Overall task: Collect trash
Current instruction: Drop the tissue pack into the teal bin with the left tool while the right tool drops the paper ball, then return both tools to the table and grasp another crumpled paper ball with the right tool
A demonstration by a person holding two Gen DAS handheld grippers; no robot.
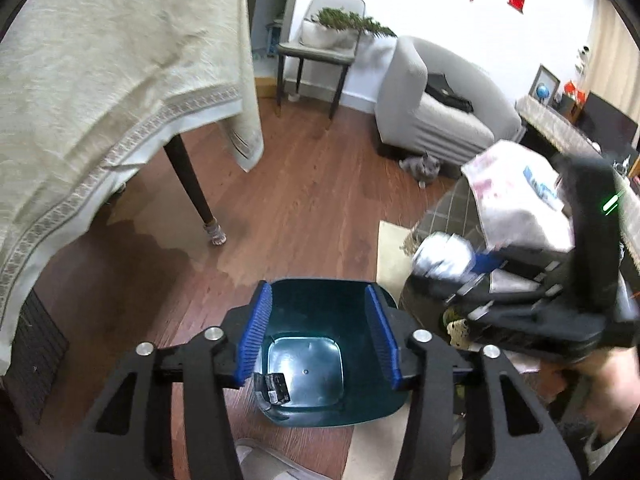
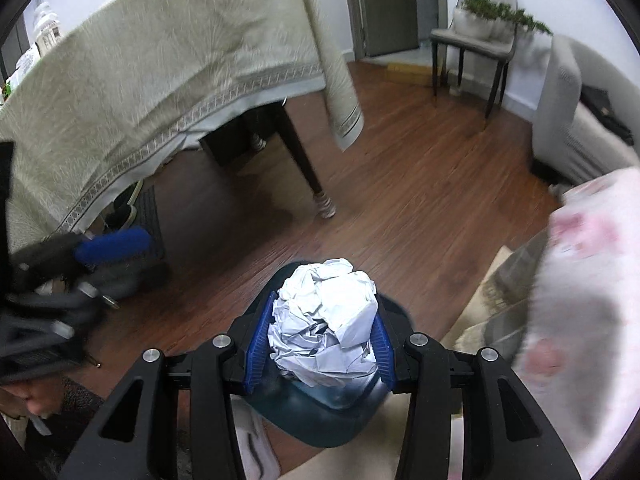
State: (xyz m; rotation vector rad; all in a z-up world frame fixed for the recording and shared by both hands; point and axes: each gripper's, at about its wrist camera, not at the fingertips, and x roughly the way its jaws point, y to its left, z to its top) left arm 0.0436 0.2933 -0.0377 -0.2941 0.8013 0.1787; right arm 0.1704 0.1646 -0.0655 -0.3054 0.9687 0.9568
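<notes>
Wood floor (image 1: 320, 200) carries an upright bin (image 1: 308, 344), mouth up. Left tongs (image 1: 318, 336) gape wide above it; right tongs (image 2: 322, 328) clamp a roundish, blurred paper wad (image 2: 326, 320).

Grey cat (image 1: 422, 166) beside sofa (image 1: 436, 108)

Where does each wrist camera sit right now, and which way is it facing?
Left wrist: on the open left gripper, facing down into the teal trash bin; the right gripper and a forearm show at right.
Right wrist: on the right gripper, facing down over the bin, shut on a crumpled paper ball; the left gripper blurs at left.
Shared: bin, draped table, wood floor, grey chair.
</notes>
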